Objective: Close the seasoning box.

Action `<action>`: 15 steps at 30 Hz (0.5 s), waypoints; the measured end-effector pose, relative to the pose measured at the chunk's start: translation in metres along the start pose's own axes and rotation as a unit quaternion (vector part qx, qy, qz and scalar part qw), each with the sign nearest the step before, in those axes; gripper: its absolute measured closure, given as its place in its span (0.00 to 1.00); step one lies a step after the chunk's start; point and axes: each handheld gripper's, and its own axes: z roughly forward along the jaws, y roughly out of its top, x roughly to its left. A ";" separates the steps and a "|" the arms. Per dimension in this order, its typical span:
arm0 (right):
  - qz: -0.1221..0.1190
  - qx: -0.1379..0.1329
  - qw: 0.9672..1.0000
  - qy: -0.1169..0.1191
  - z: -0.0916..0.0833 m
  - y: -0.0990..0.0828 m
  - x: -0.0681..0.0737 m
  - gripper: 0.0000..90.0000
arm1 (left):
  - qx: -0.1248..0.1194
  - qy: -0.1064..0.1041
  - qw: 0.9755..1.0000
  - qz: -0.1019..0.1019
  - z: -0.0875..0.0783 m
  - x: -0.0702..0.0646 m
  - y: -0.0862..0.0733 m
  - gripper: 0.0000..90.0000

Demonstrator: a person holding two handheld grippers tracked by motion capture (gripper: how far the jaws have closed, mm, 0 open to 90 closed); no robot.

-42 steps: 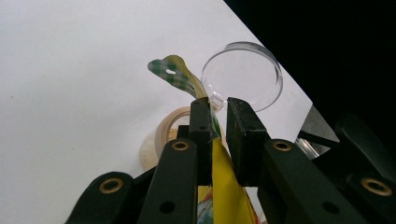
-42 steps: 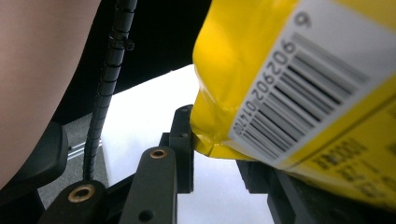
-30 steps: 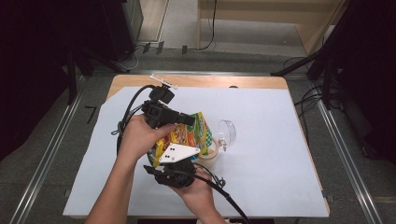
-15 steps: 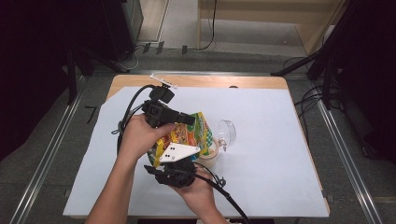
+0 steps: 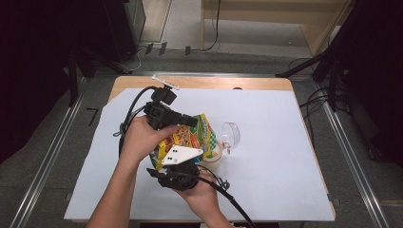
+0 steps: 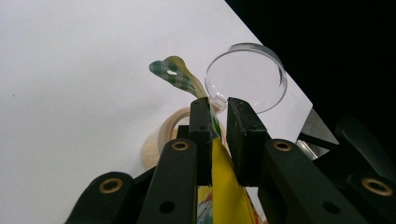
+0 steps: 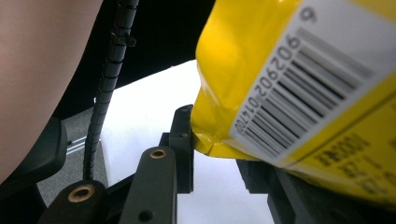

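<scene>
A yellow snack bag [image 5: 190,137] with a green checked top edge is held up over the white sheet by both grippers. My left gripper [image 5: 192,121] comes in from the left and is shut on the bag's upper part; in the left gripper view the yellow foil [image 6: 224,186] runs between the two jaws of the left gripper [image 6: 218,114]. My right gripper [image 5: 178,159] comes from below and is shut on the bag's lower corner; in the right gripper view the barcode side of the bag [image 7: 289,70] sits between the jaws of the right gripper [image 7: 217,140].
A clear round plastic lid [image 5: 230,134] [image 6: 246,77] lies just right of the bag. A beige round bowl [image 5: 215,160] [image 6: 166,133] sits under the bag's right side. The white sheet [image 5: 266,156] covers the wooden table [image 5: 214,83]. A small white strip [image 5: 165,82] lies at the far edge.
</scene>
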 end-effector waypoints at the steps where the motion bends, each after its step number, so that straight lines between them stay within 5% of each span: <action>1: 0.001 0.000 1.000 0.000 0.000 0.000 0.000 0.79 | -0.001 -0.001 1.000 -0.001 0.000 0.000 0.000 0.90; 15: -0.005 0.001 1.000 0.000 -0.003 0.001 0.000 0.79 | 0.004 -0.002 1.000 -0.004 0.001 0.004 0.003 0.89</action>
